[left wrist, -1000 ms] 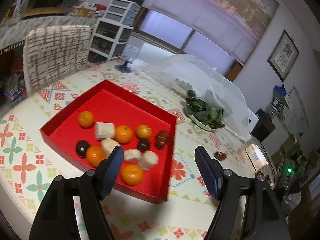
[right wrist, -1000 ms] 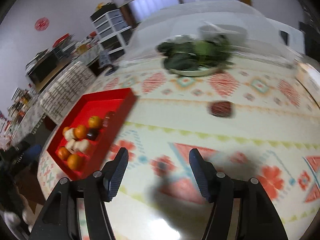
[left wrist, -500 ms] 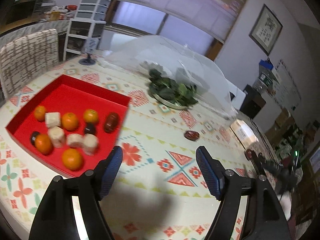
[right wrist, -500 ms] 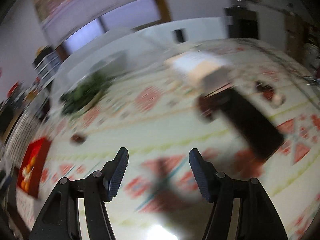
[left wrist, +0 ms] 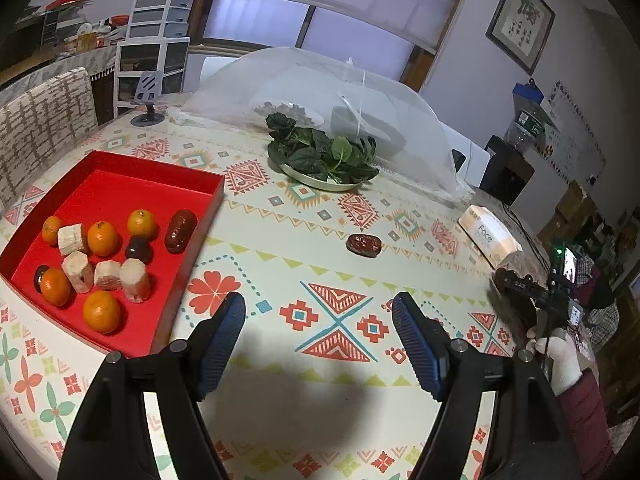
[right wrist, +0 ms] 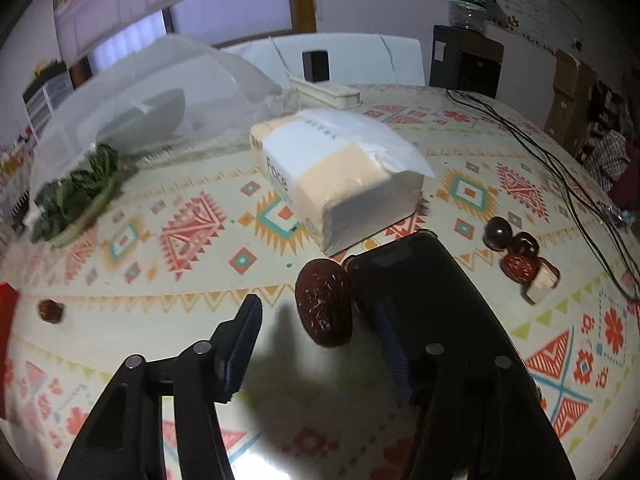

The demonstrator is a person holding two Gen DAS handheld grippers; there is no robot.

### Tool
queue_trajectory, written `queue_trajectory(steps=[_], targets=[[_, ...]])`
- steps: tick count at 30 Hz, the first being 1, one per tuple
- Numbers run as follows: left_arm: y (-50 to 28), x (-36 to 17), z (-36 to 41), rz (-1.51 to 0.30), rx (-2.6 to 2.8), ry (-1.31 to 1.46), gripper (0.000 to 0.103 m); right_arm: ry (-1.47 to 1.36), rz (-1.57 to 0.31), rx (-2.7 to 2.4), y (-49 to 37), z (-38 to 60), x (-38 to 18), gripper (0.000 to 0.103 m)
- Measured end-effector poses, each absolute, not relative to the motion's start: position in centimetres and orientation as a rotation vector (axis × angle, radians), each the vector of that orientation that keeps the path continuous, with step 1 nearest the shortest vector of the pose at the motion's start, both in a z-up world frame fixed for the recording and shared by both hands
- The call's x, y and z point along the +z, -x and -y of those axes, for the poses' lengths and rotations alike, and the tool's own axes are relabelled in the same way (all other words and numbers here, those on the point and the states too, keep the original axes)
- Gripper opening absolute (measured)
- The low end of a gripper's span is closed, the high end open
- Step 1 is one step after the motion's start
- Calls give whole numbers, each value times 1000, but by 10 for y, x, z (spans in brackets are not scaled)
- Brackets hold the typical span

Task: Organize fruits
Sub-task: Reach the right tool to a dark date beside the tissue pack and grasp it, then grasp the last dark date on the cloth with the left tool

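On the patterned surface [left wrist: 344,240], taking the red tray as our landmark, we read from left to right:

Red tray [left wrist: 192,178]: we see it at the left edge, holding five oranges [left wrist: 102,311], four pale cut chunks [left wrist: 135,280], small dark round fruits [left wrist: 139,249] and one dark red date [left wrist: 181,230] by its right wall.
Left tongs [left wrist: 318,322]: we find these just right of the tray's near corner, above bare surface, jaws standing wide with nothing between them.
Loose date [left wrist: 363,244]: it lies alone, well right of the tray and beyond the left tongs.
Plate of greens [left wrist: 324,158]: we place it right of the tray's far corner, touching the edge of the mesh food cover [left wrist: 320,84].
Tissue pack [right wrist: 336,176]: far right of the tray, beside a black phone [right wrist: 432,300].
Large date [right wrist: 324,306]: it sits against the phone's left edge.
Right tongs [right wrist: 316,320]: we see the jaws have just been closing, with the large date between them; the left pad stands clear of it, so no grip yet.
Far cluster [right wrist: 516,256]: two dark round fruits, a date and a pale chunk lie right of the phone.
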State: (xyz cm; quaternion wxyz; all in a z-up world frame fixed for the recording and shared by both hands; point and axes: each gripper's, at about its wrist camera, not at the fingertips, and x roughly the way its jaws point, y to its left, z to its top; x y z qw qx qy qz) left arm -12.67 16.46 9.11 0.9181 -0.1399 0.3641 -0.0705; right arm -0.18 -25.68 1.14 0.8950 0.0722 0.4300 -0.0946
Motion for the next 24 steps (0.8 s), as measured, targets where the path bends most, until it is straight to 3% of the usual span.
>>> queue_trajectory(steps=[4,12,24], targets=[[123,86,-165,-762,-146,292,75,-96,-894,-210,-3,253,10,35],[98,86,-154,-773,-168,255,75,-259,-870,-47,21,236,24,34],[-22,49,-100,-946,-289,248,75,-371,-830,270,40,147,18,34]])
